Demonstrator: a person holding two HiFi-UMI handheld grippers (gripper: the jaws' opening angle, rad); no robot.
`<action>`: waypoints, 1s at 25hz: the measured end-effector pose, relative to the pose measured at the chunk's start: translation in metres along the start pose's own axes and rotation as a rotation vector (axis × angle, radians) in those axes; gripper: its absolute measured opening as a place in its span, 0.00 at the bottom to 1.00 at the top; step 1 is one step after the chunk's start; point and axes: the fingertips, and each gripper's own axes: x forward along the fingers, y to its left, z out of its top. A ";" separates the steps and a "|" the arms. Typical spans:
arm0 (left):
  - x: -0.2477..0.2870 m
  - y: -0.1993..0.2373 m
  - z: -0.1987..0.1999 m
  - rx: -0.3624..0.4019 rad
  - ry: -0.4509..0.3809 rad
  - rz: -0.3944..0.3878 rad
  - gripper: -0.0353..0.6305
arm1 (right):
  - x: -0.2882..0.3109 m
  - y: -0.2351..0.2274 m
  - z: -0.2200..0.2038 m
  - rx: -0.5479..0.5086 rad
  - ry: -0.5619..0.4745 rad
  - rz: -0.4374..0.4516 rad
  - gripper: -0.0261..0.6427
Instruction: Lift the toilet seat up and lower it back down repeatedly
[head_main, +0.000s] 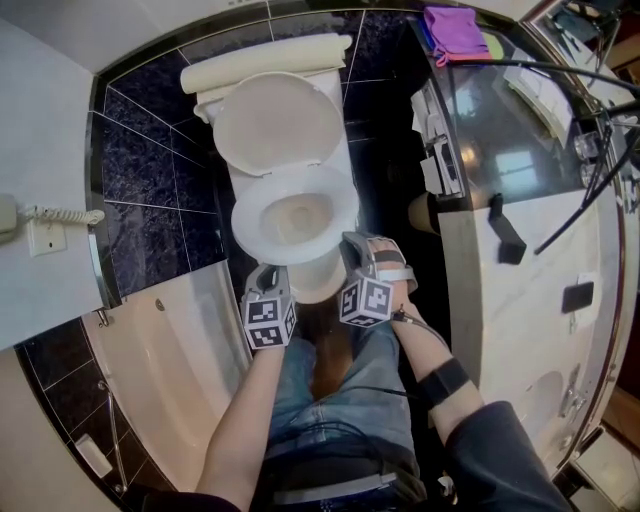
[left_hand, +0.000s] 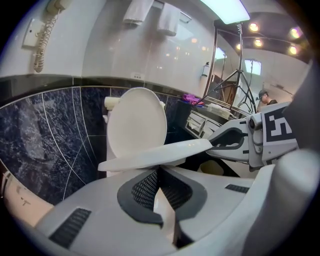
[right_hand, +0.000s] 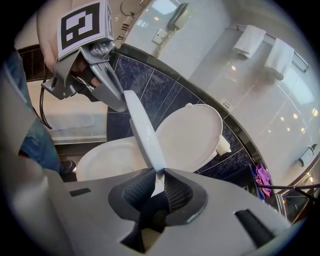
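Toilet seat (head_main: 250, 215) (left_hand: 160, 155) (right_hand: 145, 135) is partway up: front edge is lifted off the bowl (head_main: 297, 218) (right_hand: 105, 157), back end hinged by the lid (head_main: 278, 125) (left_hand: 136, 122) (right_hand: 192, 135). Lid stands upright against the tank (head_main: 260, 65).

L gripper (head_main: 268, 275) (left_hand: 159, 175) (right_hand: 120, 102) has the seat's front rim on the person's left. Its jaws are nearly together w/ the rim's thin edge pinched between the dark ribbed pads. R gripper (head_main: 355, 245) (right_hand: 159, 177) (left_hand: 220, 142) has the front rim on the other side. Its jaws are also narrow and clamp the rim edge-on. Both grippers angle downward, each w/ its marker cube toward the person.

Person stands right in front of the bowl, jeans (head_main: 340, 390) below the grippers in the head view.

Around: dark marbled wall tiles (head_main: 140, 160) behind & left of the toilet, bathtub (head_main: 170, 340) at left, and a corded wall phone (head_main: 8, 215) (left_hand: 52, 7) (right_hand: 177, 17) above the tiles. White towels (left_hand: 137, 10) (right_hand: 250, 40) hang on the wall. A vanity counter (head_main: 520, 300) is at right, w/ a purple cloth (head_main: 455, 30) (left_hand: 190, 98) (right_hand: 261, 175) at its far end.
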 end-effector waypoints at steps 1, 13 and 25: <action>-0.001 -0.001 -0.006 0.000 0.007 -0.004 0.05 | -0.001 0.006 -0.003 0.003 0.005 0.005 0.15; -0.002 -0.016 -0.087 -0.036 0.086 -0.010 0.05 | -0.010 0.041 -0.069 0.160 0.085 -0.008 0.06; 0.025 -0.028 -0.208 0.012 0.187 -0.010 0.05 | 0.051 0.030 -0.117 0.342 0.105 -0.055 0.07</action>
